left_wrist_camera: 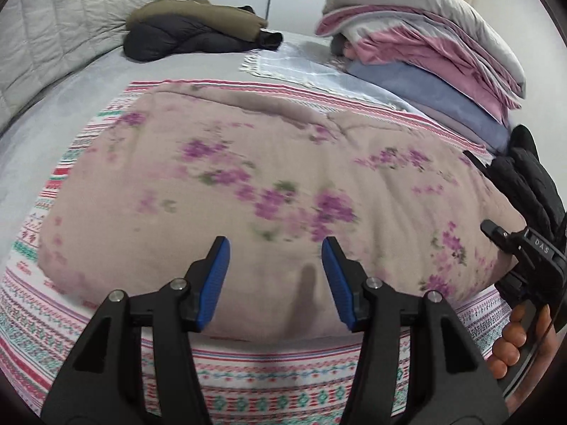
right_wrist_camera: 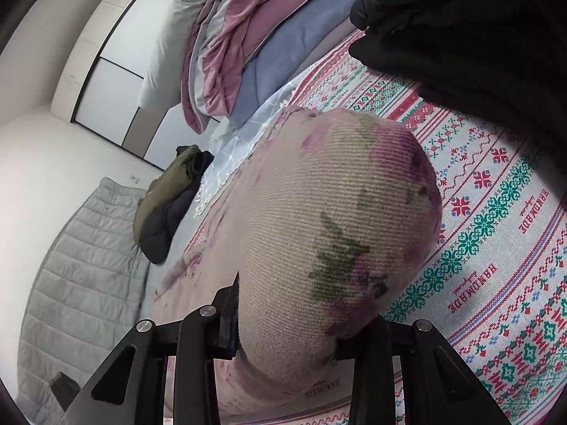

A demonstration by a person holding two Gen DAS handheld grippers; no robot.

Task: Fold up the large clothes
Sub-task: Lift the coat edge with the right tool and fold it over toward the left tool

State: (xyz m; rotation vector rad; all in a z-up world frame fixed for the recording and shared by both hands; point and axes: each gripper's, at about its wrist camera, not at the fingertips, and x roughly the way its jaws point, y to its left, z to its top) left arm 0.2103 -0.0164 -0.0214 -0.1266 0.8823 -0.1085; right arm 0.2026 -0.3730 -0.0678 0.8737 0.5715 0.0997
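We see the patterned blanket point(left_wrist_camera: 42, 191) spread wide, and on it lies the pink floral garment point(left_wrist_camera: 248, 177) — folded flat, dead centre. Our left gripper point(left_wrist_camera: 275, 279) hangs above its near edge, jaws apart, nothing between them. Our right gripper point(right_wrist_camera: 287, 322) clamps a bulging corner of that garment — pinched tight.

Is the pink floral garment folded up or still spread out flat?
Folded: the pink floral garment lies as a thick, rounded-edged bundle on the patterned blanket, and the right gripper holds a doubled corner of it.
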